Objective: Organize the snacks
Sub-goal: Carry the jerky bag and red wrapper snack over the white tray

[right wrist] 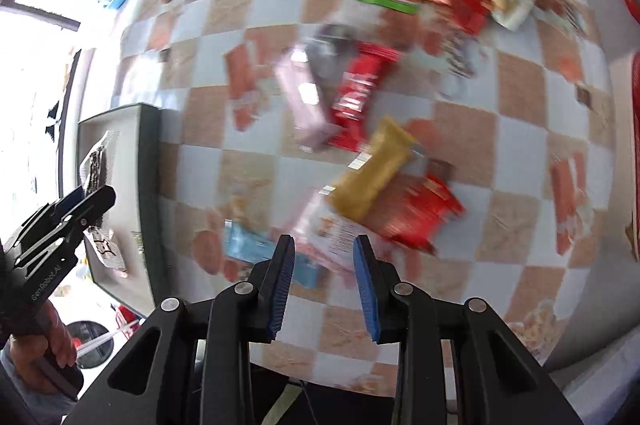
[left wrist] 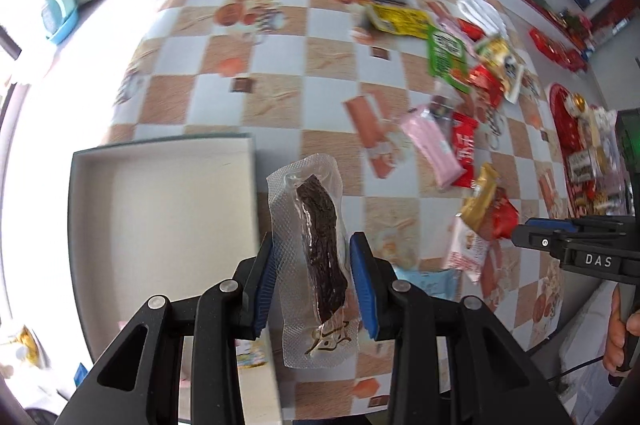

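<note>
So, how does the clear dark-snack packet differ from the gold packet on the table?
The clear packet is transparent and shows a dark strip; the gold packet is opaque. The clear packet is held in the left gripper, beside the box; the gold packet lies on other snacks. Both are long and sealed.

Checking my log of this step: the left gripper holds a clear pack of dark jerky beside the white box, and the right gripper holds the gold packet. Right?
Not quite. The right gripper is open and holds nothing; the gold packet lies on the table among the other snacks, as the right wrist view shows. The left gripper does hold the jerky pack beside the white box.
</note>
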A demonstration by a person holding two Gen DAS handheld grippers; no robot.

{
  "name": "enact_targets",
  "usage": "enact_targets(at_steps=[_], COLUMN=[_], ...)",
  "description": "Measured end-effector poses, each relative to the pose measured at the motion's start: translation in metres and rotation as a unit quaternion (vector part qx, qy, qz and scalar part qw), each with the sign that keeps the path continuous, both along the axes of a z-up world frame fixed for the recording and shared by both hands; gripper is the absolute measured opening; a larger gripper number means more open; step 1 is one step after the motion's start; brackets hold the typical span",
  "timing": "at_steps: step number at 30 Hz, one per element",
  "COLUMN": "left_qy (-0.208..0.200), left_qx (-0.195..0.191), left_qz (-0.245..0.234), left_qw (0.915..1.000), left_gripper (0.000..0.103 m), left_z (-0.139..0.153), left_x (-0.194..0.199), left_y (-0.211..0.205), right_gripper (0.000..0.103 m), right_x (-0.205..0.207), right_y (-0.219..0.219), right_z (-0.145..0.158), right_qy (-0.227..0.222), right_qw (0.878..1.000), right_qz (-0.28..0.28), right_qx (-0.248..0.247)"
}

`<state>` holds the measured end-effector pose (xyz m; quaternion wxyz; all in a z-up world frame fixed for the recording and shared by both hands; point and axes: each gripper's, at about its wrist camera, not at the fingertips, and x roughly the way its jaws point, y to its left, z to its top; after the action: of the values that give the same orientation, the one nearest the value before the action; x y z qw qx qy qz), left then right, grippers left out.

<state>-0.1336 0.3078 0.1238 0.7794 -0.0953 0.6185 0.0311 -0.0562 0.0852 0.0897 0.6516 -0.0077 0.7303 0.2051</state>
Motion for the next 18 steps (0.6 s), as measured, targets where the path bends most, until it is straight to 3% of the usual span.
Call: enact_targets(at_steps=[4, 5, 6, 7, 12, 18], left_qy=[-0.004, -0.004, -0.003, -0.003, 0.008, 0.015], left_qx=[0.002, 0.002, 0.002, 0.002, 0.006, 0.011], left_qz=[0.026, 0.032, 0.037, 0.043, 0.062, 0.066], left_qw=[0.9997, 0.9995, 0.9993, 0.9991, 0.9980, 0.9977], left_gripper=[0.039, 0.039, 0.039, 0.039, 0.039, 0.039], left_z=[0.004, 0.004, 0.004, 0.003, -0.002, -0.003], left_x=[-0.013, -0.016, -0.019, -0.022, -0.031, -0.038], left_y=[0.027, 0.032, 0.038, 0.044, 0.061, 0.064], right_gripper=[0.037, 0.053, 0.077, 0.084, 0.084, 0.084], right_x=[0.003, 0.005, 0.007, 0.009, 0.011, 0.006], right_y=[0.009, 0.004, -0.005, -0.016, -0.070, -0.083], right_z=[-0.013, -0.021, -0.029, -0.034, -0.067, -0.093], right_qy=[0.006, 0.016, 0.026, 0.032, 0.070, 0.087], right_qw=[1.000, 1.000, 0.999, 0.997, 0.984, 0.977], right_qz=[0.009, -0.004, -0.028, -0.054, -0.154, -0.187], right_qx=[-0.016, -0.024, -0.030, -0.034, -0.058, -0.058])
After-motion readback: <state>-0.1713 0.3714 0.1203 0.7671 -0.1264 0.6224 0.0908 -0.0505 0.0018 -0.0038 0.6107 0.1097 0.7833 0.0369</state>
